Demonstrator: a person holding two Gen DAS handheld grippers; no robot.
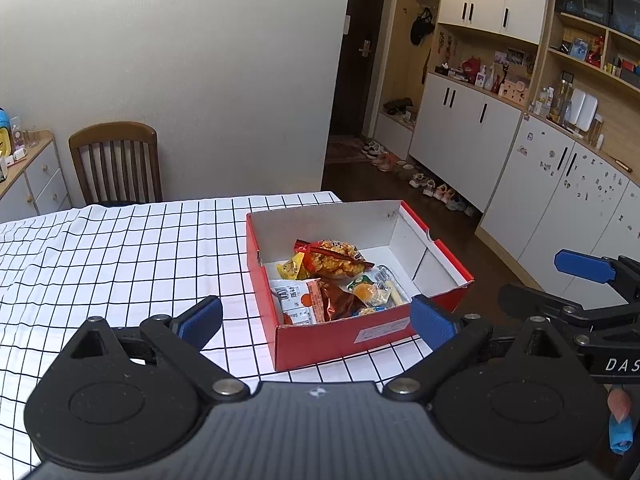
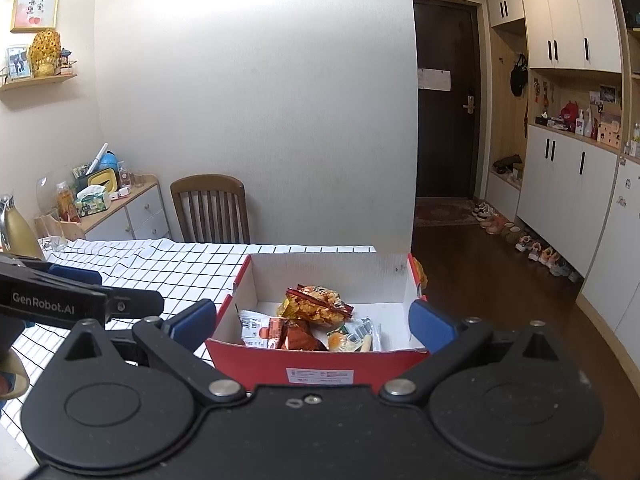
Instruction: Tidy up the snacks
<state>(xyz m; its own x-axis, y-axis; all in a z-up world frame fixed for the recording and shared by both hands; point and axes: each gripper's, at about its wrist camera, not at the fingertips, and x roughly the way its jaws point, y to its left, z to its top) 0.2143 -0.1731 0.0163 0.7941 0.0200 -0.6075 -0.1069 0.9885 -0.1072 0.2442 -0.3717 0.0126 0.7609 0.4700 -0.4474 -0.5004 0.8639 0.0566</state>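
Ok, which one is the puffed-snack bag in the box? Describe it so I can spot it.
On the checked tablecloth sits a red box with a white inside. The bag lies on top of the pile, toward the far wall. It alone is clear, showing golden puffed pieces, with red sealed ends.

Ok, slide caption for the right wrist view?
Open right gripper facing a red box of snack packets on a checked tablecloth.

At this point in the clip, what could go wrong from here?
The red shoebox sits near the table's right edge; a push from either open hand-held gripper, left or right, might slide it toward the floor. The snack packets lie heaped and overlapping, so a grab could catch two.
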